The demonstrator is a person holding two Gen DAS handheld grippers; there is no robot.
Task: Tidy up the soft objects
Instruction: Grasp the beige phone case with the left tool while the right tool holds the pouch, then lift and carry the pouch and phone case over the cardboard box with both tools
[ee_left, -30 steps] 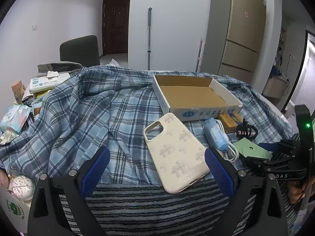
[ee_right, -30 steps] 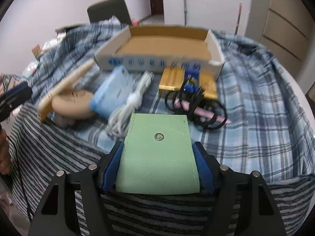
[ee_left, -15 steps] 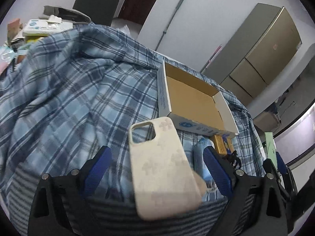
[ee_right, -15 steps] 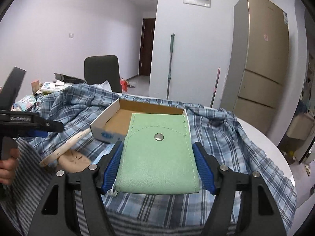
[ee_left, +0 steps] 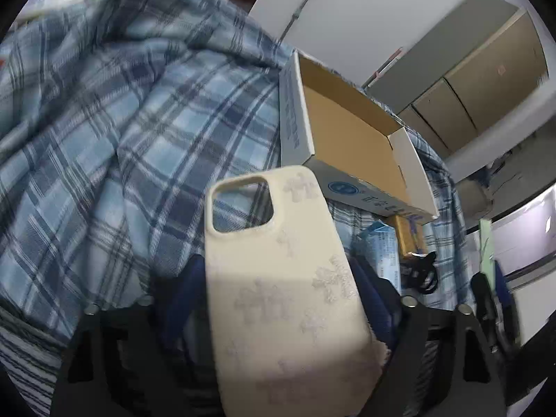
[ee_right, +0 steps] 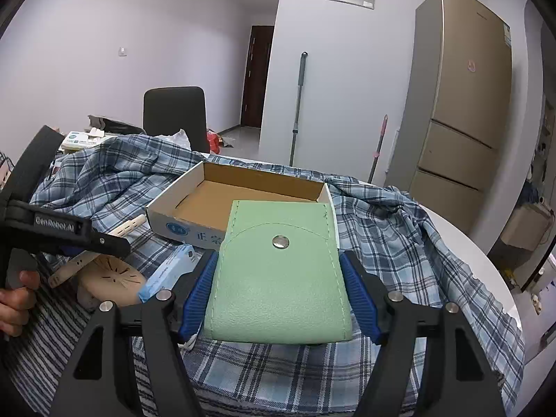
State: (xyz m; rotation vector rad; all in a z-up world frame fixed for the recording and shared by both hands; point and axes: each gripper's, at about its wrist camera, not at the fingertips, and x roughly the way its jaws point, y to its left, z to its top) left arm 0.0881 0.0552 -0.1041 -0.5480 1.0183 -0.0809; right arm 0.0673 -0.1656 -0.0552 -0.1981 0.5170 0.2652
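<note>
**Phone case and green pouch both lifted near the open box**

The left gripper (ee_left: 278,295) has just been closing its jaws, which now clamp a cream phone case (ee_left: 281,278) with pale cross-shaped marks and a square camera cutout, raised over the plaid cloth (ee_left: 104,139). Its lower end is cut off by the frame edge, and blur softens the blue pads. The right gripper (ee_right: 281,292) pinches a mint-green snap pouch (ee_right: 278,274) in front of the empty cardboard box (ee_right: 243,191), hiding the box's near wall. A blue packet (ee_right: 170,271) lies to the left.

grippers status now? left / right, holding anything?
Left gripper: jaws just closing, gripping the cream phone case.
Right gripper: shut on the green pouch.
</note>
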